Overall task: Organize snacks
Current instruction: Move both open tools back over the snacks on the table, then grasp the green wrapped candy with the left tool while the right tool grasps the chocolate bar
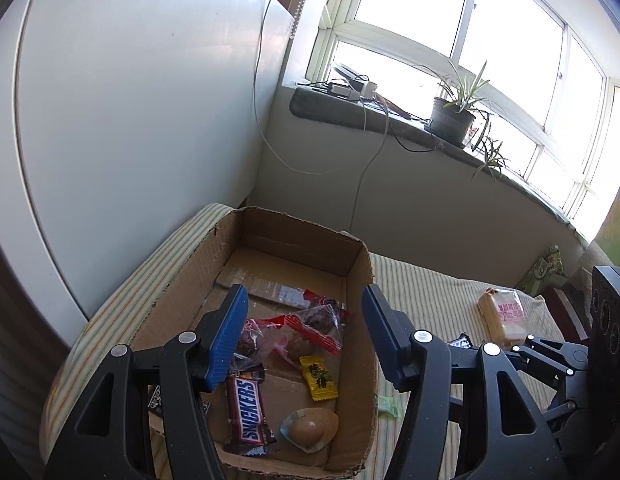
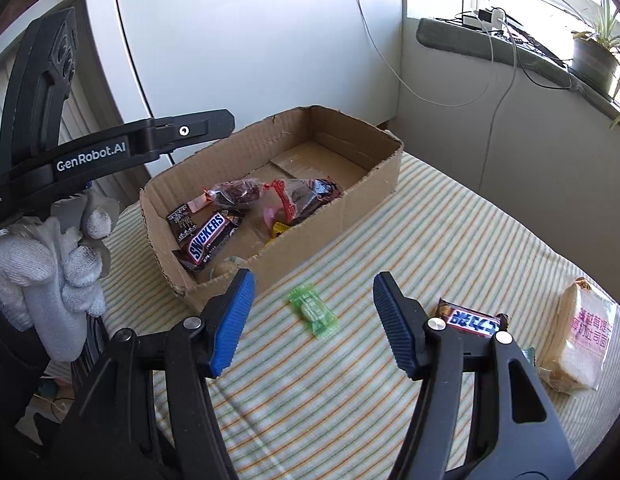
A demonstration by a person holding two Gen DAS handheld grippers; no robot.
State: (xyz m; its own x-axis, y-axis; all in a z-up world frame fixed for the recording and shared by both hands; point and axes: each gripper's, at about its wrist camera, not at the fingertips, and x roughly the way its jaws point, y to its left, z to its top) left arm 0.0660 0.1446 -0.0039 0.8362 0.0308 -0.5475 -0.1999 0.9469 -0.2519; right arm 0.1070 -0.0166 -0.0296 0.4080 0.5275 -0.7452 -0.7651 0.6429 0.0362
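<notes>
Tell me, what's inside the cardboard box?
Inside the cardboard box: a Snickers bar, a yellow candy, an egg-like snack, and red-and-clear packets. The near wall hides some in the right view.

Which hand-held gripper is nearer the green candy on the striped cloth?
Right. The right hand-held gripper hangs open just above the green candy, framing it between its fingers. The left hand-held gripper is over the cardboard box, with the candy outside the box wall.

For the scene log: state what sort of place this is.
Probably a room in a home, by a window. A potted plant and a power strip with cables sit on the windowsill, and the cardboard box of snacks rests on a striped cloth.
</notes>
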